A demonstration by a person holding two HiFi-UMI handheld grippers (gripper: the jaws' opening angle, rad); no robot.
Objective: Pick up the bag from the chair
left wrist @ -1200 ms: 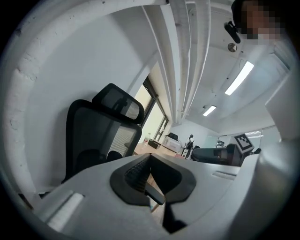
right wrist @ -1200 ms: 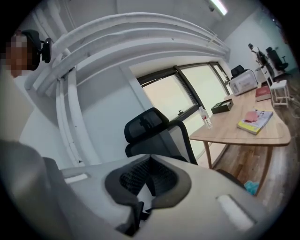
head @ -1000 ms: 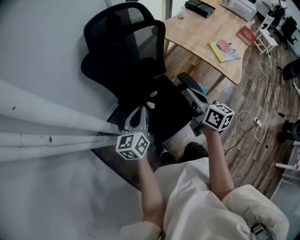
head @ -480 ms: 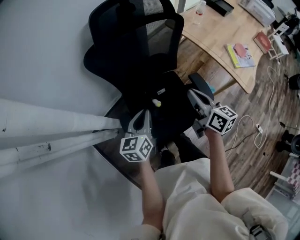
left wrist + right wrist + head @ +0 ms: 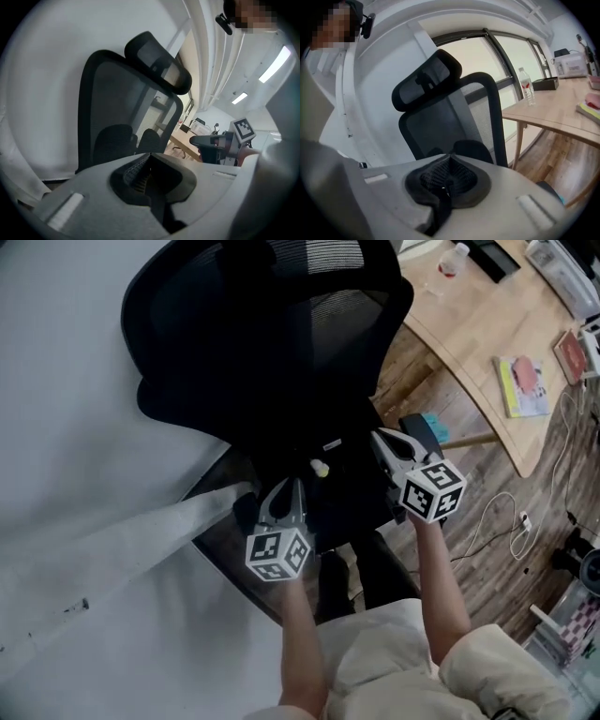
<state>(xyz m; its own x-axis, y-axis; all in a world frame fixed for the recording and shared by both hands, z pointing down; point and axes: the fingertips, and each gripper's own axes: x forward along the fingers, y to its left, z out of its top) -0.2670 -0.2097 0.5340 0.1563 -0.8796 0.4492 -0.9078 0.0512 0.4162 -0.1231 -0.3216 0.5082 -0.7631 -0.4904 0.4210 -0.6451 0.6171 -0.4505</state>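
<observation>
Here, left tongs [image 5: 297, 482] and right tongs [image 5: 379, 435], both closed and empty, over the chair [image 5: 272, 343].

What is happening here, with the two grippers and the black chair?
A person holds a gripper in each hand above the seat of a black office chair, which stands beside a wooden desk. The left gripper and the right gripper are both shut and hold nothing. A dark thing, probably the bag, lies on the seat, hard to tell apart from it. Neither gripper has taken it yet.
</observation>
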